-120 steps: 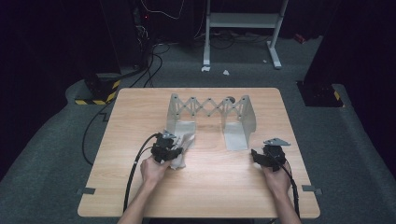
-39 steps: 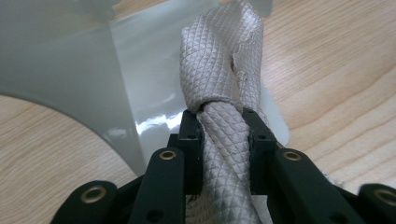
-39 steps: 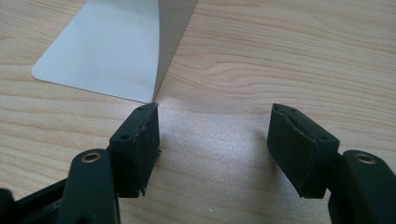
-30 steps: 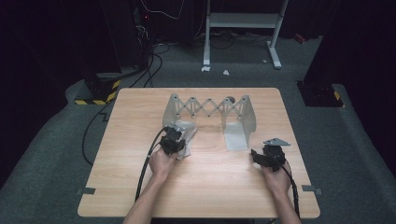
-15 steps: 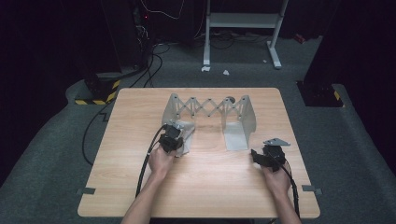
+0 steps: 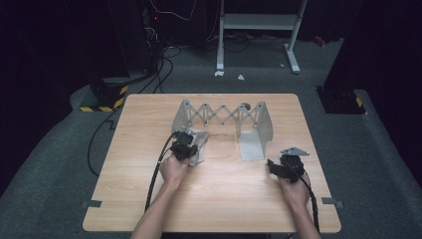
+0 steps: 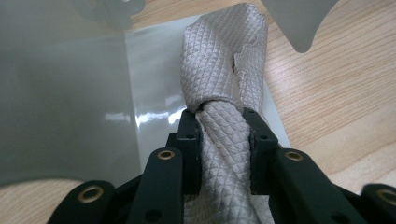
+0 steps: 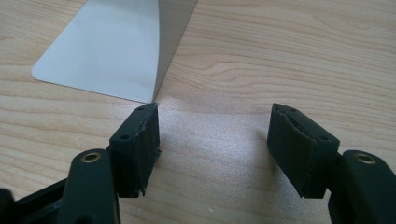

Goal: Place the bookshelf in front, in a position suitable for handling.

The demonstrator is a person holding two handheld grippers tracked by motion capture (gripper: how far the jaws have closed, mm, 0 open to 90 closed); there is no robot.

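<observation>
- The left tongs [image 7: 223,154] pinch a pale beige, diamond-quilted cloth [image 7: 224,84] that is bunched into a rope between the two black pads [image 7: 189,140]; the pads press on the fabric from either side.
- In the left gripper view the cloth's long axis runs straight ahead of these tongs, in line with the jaws, out onto the flat grey foot of the left end plate.
- The cloth lies at the left end of a grey metal expanding rack with a scissor-lattice middle [image 6: 221,115], on the light wooden desk [image 6: 219,199]. From above it shows as a small pale heap [image 6: 199,149] just beyond the left tongs [image 6: 183,145], on that foot.
- The right tongs [image 8: 215,140] stand spread, with nothing but bare desk between the pads. They rest just beside the near corner of the rack's right foot plate [image 8: 116,51].
- In the high view the right tongs [image 6: 279,167] are well apart from the cloth, with the rack's open middle and the right foot between them.
- The left hand [image 6: 173,169] is therefore the nearer one and already has the grip. Judging from this, any move of the cloth runs along its length, forward into the rack or back toward the person.
- The far end of the cloth lies loose ahead, so a pull may drag it over the foot's edge.
</observation>
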